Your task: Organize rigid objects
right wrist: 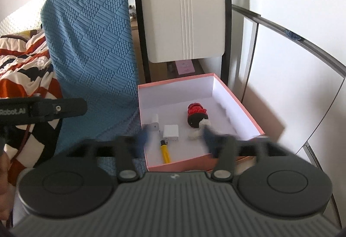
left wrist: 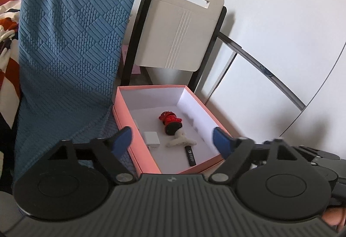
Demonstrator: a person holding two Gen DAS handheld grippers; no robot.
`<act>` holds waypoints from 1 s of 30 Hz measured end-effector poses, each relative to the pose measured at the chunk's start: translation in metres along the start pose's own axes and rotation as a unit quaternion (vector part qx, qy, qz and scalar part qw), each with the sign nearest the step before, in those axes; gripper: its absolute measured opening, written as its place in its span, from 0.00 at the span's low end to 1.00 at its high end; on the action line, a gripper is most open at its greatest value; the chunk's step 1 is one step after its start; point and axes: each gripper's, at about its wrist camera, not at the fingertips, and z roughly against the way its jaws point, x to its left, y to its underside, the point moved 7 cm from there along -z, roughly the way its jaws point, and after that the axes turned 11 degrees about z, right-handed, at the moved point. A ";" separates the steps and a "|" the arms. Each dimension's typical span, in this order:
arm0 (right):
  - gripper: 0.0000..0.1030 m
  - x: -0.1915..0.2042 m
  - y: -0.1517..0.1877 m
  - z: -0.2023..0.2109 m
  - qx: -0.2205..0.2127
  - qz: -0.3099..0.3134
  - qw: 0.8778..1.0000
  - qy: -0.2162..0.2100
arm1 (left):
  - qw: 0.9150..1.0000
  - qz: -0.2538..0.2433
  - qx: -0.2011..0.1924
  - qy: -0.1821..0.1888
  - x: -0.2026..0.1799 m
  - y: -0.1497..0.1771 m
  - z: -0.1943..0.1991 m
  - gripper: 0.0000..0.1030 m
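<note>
- Left wrist view: your left gripper [left wrist: 172, 139] is spread wide and carries nothing, its blue fingertips [left wrist: 123, 139] straddling the near half of the pink box [left wrist: 127, 116]. The box sits on the blue textured cover [left wrist: 71, 46], just ahead of you.
- Inside it, the red-and-black figurine [left wrist: 170, 122] lies mid-floor. Nearer you are the white charger block [left wrist: 152, 138], a fuzzy white piece [left wrist: 180, 139] touching the figurine, and a black stick [left wrist: 191, 155] at the near wall.
- These look small, light and stiff; the charger's smooth faces may slip, so pinch its flat sides. Take the figurine across its body.
- Right wrist view: your right gripper [right wrist: 175, 139] is blurred, but its fingers stand apart with nothing between them, over the box's near edge.
- A yellow pen-like piece [right wrist: 165, 151] lies near the front wall, just beyond the left finger; grip it across the shaft. The charger block sits just past it, a second white piece [right wrist: 155, 121] to the far left, and the figurine to the far right.
</note>
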 end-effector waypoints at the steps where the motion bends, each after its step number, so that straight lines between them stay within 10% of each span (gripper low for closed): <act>1: 0.85 0.001 0.001 0.001 -0.002 0.003 1.000 0.001 | 1.000 -0.002 -0.002 0.002 -0.001 0.000 0.001 0.89; 30: 0.84 -0.004 0.015 0.001 0.015 -0.013 1.000 0.010 | 0.998 0.002 -0.018 -0.056 0.020 0.001 0.004 1.00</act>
